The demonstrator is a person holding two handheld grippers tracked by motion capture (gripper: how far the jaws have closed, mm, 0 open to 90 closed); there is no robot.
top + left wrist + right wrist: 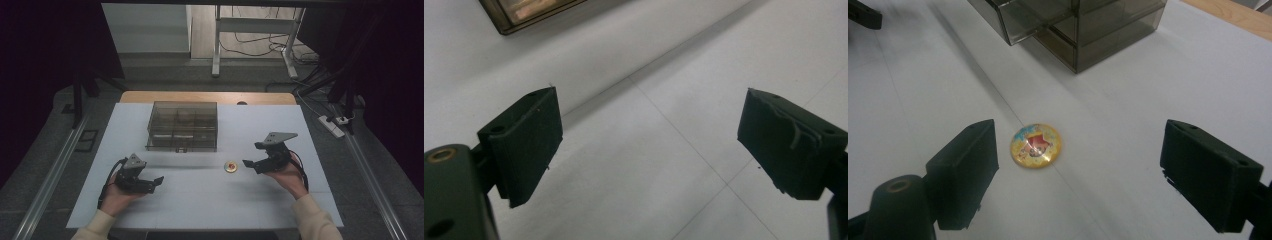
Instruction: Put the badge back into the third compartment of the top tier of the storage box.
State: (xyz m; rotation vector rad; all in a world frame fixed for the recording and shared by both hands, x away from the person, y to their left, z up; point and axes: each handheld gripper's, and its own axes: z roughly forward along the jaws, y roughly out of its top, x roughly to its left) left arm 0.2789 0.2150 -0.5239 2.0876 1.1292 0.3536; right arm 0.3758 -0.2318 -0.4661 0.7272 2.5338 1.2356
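Item: round yellow badge (1036, 145), domed, printed picture on top; no long axis. Lies flat on the white surface (200, 200), in front of the smoky clear drawer box (183, 125).

Right gripper (256, 159): jaws released, wide apart, empty; the badge sits just ahead, toward its left jaw. Judged the nearer hand.

Left gripper (152, 182): jaws released, empty, over bare surface, well apart from the badge.

- High view: dim, dark corners, soft overall
- Table (200, 200) evenly lit, faint shadows
- Gripper views brighter; near jaws soft
- Slight glare on badge (1036, 145)
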